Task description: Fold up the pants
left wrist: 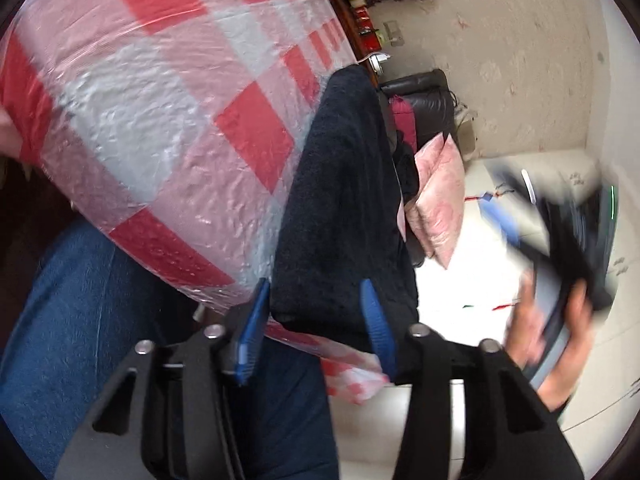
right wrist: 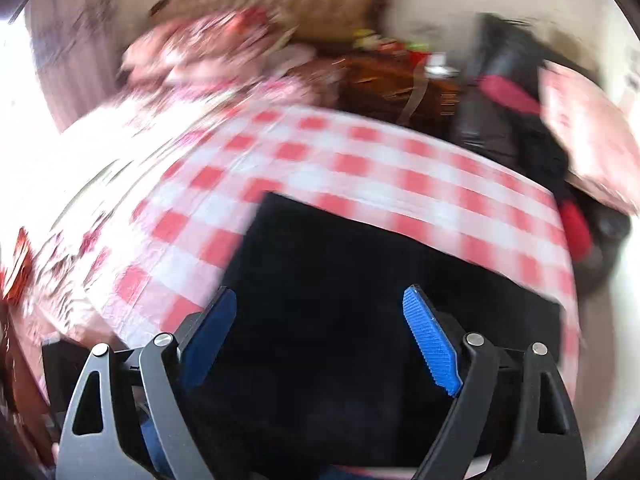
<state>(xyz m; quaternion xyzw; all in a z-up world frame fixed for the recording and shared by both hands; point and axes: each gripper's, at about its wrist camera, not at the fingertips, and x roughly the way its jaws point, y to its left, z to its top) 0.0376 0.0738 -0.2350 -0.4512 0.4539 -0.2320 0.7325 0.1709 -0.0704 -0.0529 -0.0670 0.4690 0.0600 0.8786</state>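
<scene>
Black folded pants (left wrist: 340,200) lie along the right edge of a table under a red-and-white checked cloth (left wrist: 160,120). My left gripper (left wrist: 314,284) is at the pants' near end. Its blue pads (left wrist: 254,320) stand apart on either side of the fabric without pinching it. In the blurred right wrist view, my right gripper (right wrist: 320,292) hovers wide open above the pants (right wrist: 340,280), with nothing between its fingers. A hand (left wrist: 560,320) carries that right gripper (left wrist: 580,240) at the right of the left wrist view, as a blur.
The person's leg in blue jeans (left wrist: 80,320) is close to the table's near edge. A dark leather chair (left wrist: 428,96) with pink cushions (left wrist: 440,200) stands right of the table on a pale floor. Blurred red and white items (right wrist: 208,40) lie at the table's far side.
</scene>
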